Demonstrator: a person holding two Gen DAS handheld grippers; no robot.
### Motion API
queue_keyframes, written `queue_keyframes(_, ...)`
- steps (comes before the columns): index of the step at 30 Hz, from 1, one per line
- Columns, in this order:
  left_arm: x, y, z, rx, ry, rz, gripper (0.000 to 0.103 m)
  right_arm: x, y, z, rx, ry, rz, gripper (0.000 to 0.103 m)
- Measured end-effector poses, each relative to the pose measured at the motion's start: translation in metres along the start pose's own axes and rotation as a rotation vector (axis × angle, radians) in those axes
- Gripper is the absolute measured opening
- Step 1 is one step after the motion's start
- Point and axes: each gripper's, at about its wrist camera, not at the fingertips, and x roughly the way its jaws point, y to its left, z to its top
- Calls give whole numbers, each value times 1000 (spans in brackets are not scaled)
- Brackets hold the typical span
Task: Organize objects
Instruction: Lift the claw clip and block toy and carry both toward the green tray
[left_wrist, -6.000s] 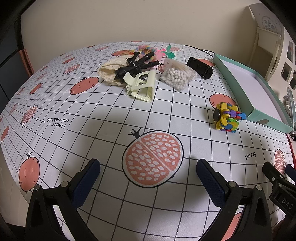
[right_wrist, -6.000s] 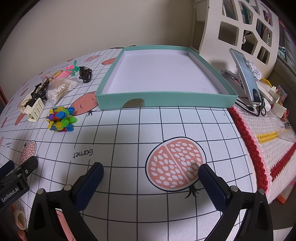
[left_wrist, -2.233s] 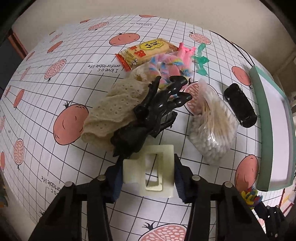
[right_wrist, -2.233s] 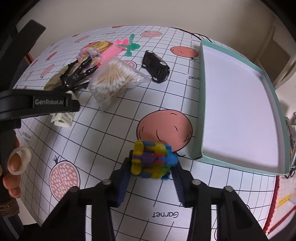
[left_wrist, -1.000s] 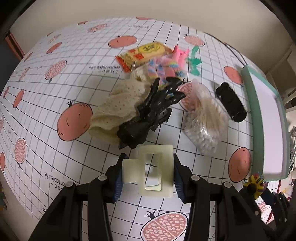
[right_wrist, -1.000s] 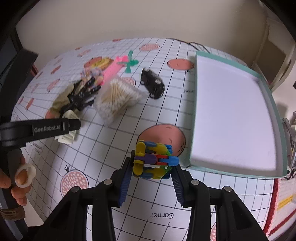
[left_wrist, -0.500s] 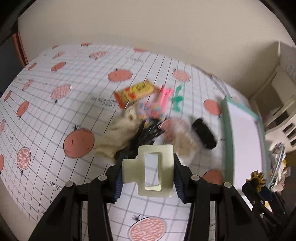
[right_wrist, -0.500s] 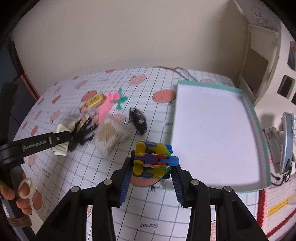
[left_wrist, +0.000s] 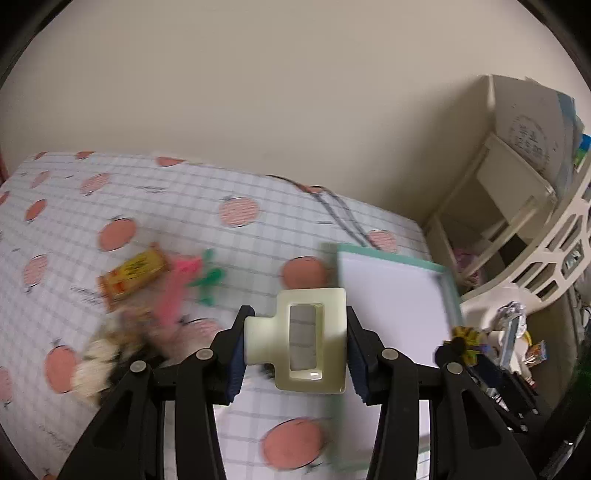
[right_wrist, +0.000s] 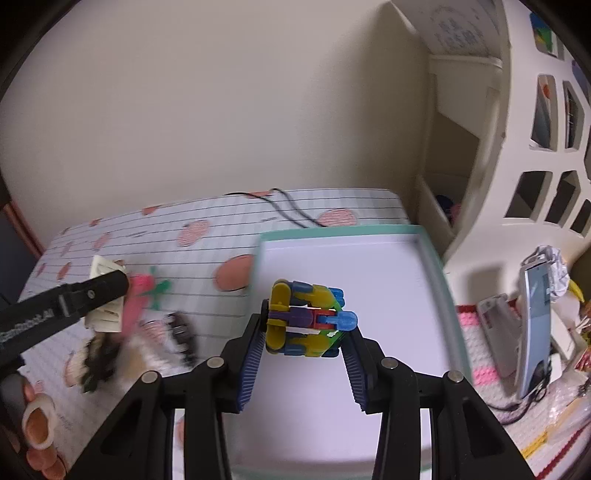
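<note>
The left gripper is clamped on a cream hair claw clip, held in the air above the tablecloth near the left edge of the teal-rimmed tray. The right gripper is clamped on a multicoloured block toy, held over the tray's white inside, toward its left rim. The remaining pile lies on the cloth left of the tray, blurred: a yellow snack packet, a pink toy, a green toy and a black toy car. A black cable runs across the cloth's far edge. A white shelf unit stands beyond the tray's right side.
</note>
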Motion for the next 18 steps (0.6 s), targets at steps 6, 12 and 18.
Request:
queue_keyframes(6, 31, -42, 1, 68, 3, -62, 48, 25, -29, 8, 27, 6, -21, 44)
queue_keyframes(12, 69, -61, -6, 105, 37, -94, 48, 51, -52, 7, 40, 25, -43, 44)
queue_keyframes(18, 94, -69, -9, 130, 56, -115, 48, 71, -71, 4, 73, 48, -49, 44)
